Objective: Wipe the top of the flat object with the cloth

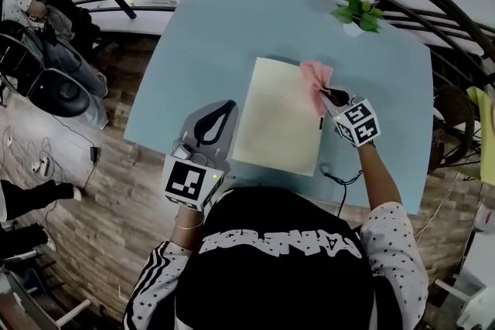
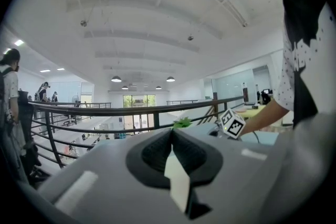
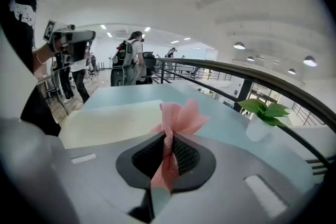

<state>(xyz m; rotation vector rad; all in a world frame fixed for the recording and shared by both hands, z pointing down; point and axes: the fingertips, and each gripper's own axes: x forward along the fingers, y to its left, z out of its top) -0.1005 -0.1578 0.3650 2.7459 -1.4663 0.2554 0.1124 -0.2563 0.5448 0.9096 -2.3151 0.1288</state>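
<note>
Flat object point(image 1: 282, 116): pale cream rectangular sheet or board, lying flat at the middle of the head view, long side running up the frame, its top bare apart from the upper right corner. Cloth point(image 1: 315, 77): pink, bunched, lying over that upper right corner and the right edge; the right gripper view shows it pinched as a twisted strand between the jaws, its loose end fanned out beyond them. Right gripper point(image 1: 332, 98): jaws clamped on the cloth, placed at the object's right edge. Left gripper point(image 1: 215, 120): jaws pressed together with nothing between them, just left of the object's lower left part and apart from it. Tabletop point(image 1: 209, 35): light blue, carrying the object. Potted plant point(image 1: 357, 13): small, green, in a white pot, upper right of the frame, near the cloth. Handling note: wiping appears barely begun. The cloth would best be lowered until the fanned end lies flat, then drawn in overlapping strokes toward the lower left. The object looks light and may slide, so the idle gripper could steady its left edge.
</note>
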